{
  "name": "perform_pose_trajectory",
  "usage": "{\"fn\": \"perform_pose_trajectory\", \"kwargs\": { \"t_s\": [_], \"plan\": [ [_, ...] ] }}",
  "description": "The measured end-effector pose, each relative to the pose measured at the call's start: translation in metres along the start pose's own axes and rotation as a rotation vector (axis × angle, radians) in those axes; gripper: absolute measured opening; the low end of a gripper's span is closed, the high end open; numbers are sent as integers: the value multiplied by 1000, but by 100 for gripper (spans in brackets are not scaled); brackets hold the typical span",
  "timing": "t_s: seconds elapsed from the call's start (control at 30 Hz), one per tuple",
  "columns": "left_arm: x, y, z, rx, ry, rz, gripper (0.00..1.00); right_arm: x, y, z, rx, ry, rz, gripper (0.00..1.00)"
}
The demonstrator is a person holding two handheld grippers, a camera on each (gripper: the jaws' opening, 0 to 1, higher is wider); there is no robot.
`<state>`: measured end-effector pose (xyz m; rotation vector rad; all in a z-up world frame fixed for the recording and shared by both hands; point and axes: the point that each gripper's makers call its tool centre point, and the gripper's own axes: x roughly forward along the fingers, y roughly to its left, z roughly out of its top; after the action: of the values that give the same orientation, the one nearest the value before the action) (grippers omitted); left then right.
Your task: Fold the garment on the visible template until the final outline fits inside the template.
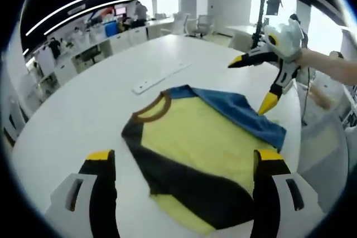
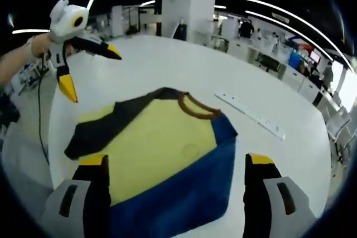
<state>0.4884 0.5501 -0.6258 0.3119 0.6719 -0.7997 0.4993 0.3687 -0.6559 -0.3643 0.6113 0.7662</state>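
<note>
The shirt [image 1: 206, 165] lies partly folded on the white tabletop [image 1: 83, 115]; its yellow body faces up, a black sleeve is laid across one side and a blue one across the other, and a brown collar [image 1: 153, 110] points toward a white strip [image 1: 162, 77] lying further back. No template outline can be made out under the cloth, so fit cannot be checked from here.

The left tongs [image 1: 184, 163] hang spread wide above the near hem, gripping nothing; the right tongs [image 1: 256, 82] are also spread and empty, one yellow tip just over the blue sleeve's edge. From the other side the same holds: left tongs [image 2: 89, 71] above the black sleeve [image 2: 106, 121], right tongs [image 2: 178, 165] over the blue sleeve [image 2: 189, 193].

Likely risks: a tip pinching only the top layer would peel the sleeve open rather than carry the fold; pulling one side first could drag the whole shirt across the slick tabletop and skew it; a loose grip could let the fold fall back crooked and bulge past the outline.
</note>
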Motion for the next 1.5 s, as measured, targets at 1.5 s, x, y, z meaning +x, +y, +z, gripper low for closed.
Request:
{"fn": "perform_pose_trajectory", "kwargs": {
  "t_s": [1.5],
  "plan": [
    [-50,-47,-28,-45,-41,38,100,-61,50,-6,-46,-51,-11,100]
  ]
}}
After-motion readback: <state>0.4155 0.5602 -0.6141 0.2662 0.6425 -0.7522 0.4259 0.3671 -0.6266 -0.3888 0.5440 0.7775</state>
